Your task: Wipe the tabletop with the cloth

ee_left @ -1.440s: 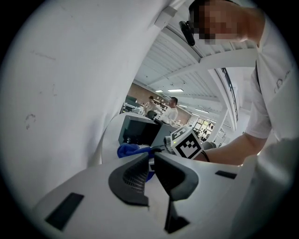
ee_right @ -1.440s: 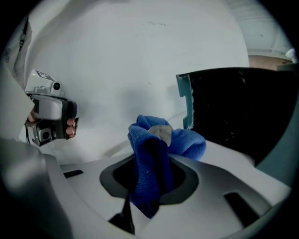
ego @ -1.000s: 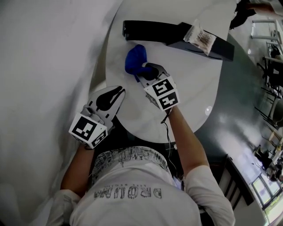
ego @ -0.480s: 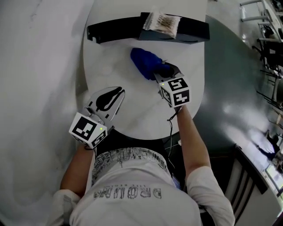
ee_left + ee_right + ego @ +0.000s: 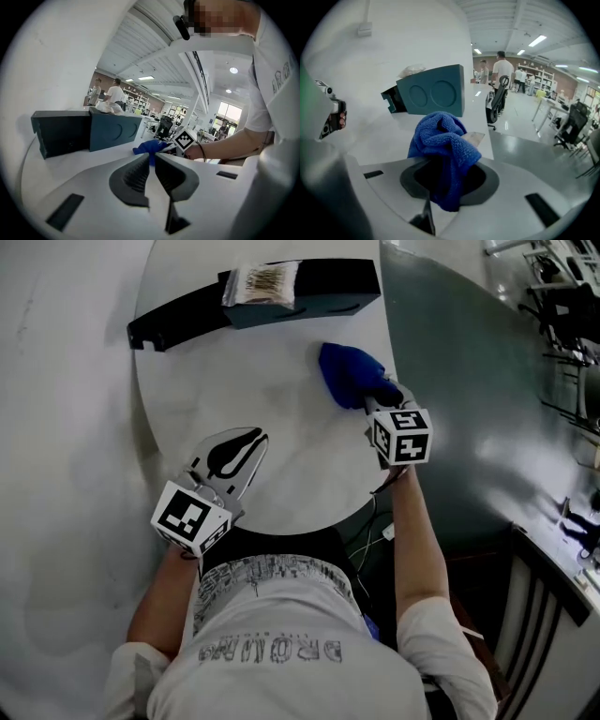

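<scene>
Head view: the right gripper (image 5: 379,392) holds a blue microfibre cloth (image 5: 347,371) on the round white tabletop (image 5: 234,381), near its right edge. The left gripper (image 5: 234,454) lies at the near edge.

Left gripper view: jaws drawn nearly together, nothing between them.

Right gripper view: jaws clamped on the cloth. A teal box (image 5: 433,91), perhaps a tissue holder, stands beyond.

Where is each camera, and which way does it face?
Head view: on the person's head, facing steeply down at the round white tabletop; shows forearms, left hand-held gripper, right hand-held gripper.
Left gripper view: on the left one, facing across the tabletop along shut jaws; shows the right forearm.
Right gripper view: on the right one, facing the teal rectangular box past jaws shut on the blue microfibre cloth.
Shared: all show cloth and box.
</scene>
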The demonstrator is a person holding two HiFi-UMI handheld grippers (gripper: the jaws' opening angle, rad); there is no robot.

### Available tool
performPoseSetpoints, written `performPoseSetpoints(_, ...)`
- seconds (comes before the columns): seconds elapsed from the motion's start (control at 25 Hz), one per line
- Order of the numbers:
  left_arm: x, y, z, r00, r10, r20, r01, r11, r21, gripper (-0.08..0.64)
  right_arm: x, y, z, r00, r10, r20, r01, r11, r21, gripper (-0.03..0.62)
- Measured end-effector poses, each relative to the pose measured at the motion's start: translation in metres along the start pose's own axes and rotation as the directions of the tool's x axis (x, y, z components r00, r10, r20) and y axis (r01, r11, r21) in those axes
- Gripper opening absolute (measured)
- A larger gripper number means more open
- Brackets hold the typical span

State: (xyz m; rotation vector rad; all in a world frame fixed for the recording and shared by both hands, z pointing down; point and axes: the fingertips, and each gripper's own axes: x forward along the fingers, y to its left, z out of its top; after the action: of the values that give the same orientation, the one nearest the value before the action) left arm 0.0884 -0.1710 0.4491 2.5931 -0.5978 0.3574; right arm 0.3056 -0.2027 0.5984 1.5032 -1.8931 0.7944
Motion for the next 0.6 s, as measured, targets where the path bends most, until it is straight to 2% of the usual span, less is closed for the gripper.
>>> performPoseSetpoints(0.28,0.015,-0.015,0.003,1.0,-0.025,-0.014,0.025,0.999,0.032,0.054,-0.008,-0.02,-0.01,0.999,-0.037,0.007,0.036,0.999,0.033,0.106)
performPoseSetpoints(0.6,0.004,-0.009,0.001,1.0,0.0,-0.007,0.0,1.0,0.02,0.054,-0.01,-0.019,-0.008,0.999,-0.05,0.007,0.05,0.998,0.041,0.106)
